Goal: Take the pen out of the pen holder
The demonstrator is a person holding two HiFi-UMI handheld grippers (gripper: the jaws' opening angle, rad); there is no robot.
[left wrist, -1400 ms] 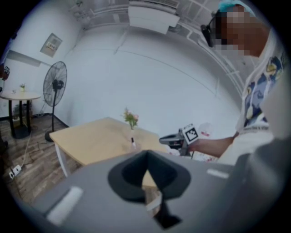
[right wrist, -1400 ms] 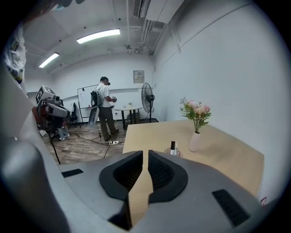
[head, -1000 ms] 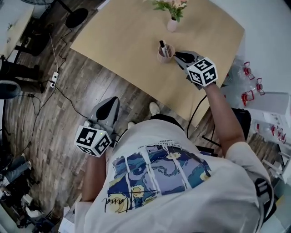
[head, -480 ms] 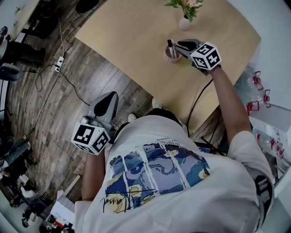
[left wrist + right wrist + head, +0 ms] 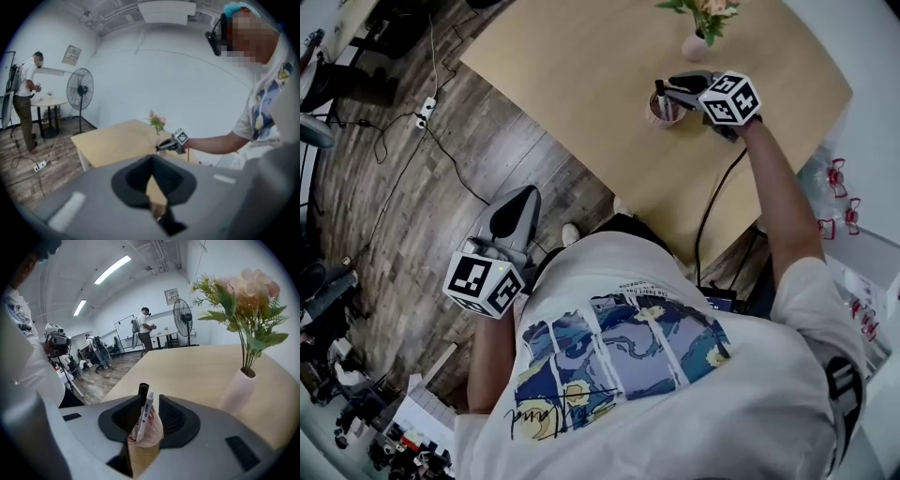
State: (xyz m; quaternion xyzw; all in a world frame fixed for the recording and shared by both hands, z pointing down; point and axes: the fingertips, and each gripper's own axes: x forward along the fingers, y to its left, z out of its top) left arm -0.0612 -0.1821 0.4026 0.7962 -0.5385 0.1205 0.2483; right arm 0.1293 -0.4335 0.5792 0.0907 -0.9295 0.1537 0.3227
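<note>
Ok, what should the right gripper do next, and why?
Probably ease the right gripper down a little around the black pen. Its jaws are opening, and that pen and a white pen stand between them in the holder. No pad seems to touch either one yet, so closing now might catch both.

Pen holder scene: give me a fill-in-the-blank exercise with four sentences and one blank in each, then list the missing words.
1. The pen holder stands on the ___.
2. It holds ___ pens.
3. The white vase beside it holds ___.
4. The left gripper, jaws together, hangs over the ___.

Missing words: table; two; flowers; floor.
</note>
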